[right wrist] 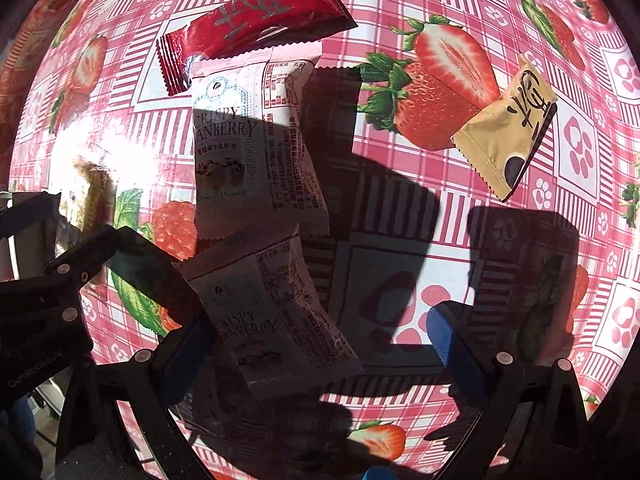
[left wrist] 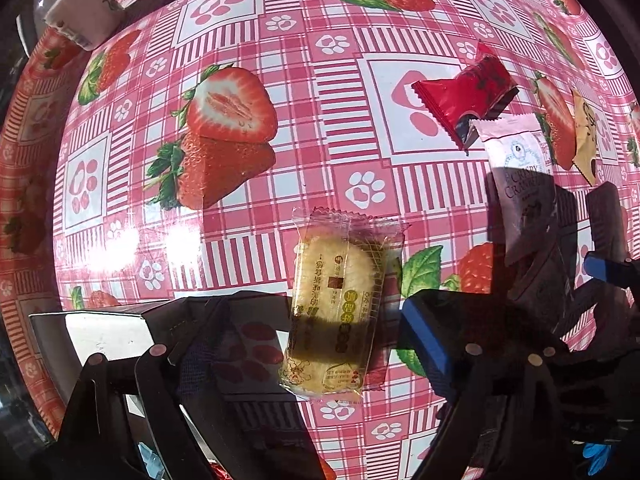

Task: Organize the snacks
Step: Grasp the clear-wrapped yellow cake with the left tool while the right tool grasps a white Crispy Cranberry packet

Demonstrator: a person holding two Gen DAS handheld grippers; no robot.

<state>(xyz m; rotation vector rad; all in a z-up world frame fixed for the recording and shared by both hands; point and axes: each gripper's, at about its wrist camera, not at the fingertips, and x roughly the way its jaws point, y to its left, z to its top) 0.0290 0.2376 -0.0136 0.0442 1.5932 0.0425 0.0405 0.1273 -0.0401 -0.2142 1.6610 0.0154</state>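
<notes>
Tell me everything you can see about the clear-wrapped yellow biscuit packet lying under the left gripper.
The clear-wrapped yellow biscuit packet is a transparent plastic sachet with crimped, zigzag ends, holding a pale round-edged biscuit. Green and yellow labels with printed characters run along it. It looks sealed and undamaged, lying flat and lengthwise on the pink strawberry-print tablecloth, half in sun, its near end in shadow. It sits between the fingers of the left gripper, whose jaws stand apart on either side without pressing it. No other snack touches it.
</notes>
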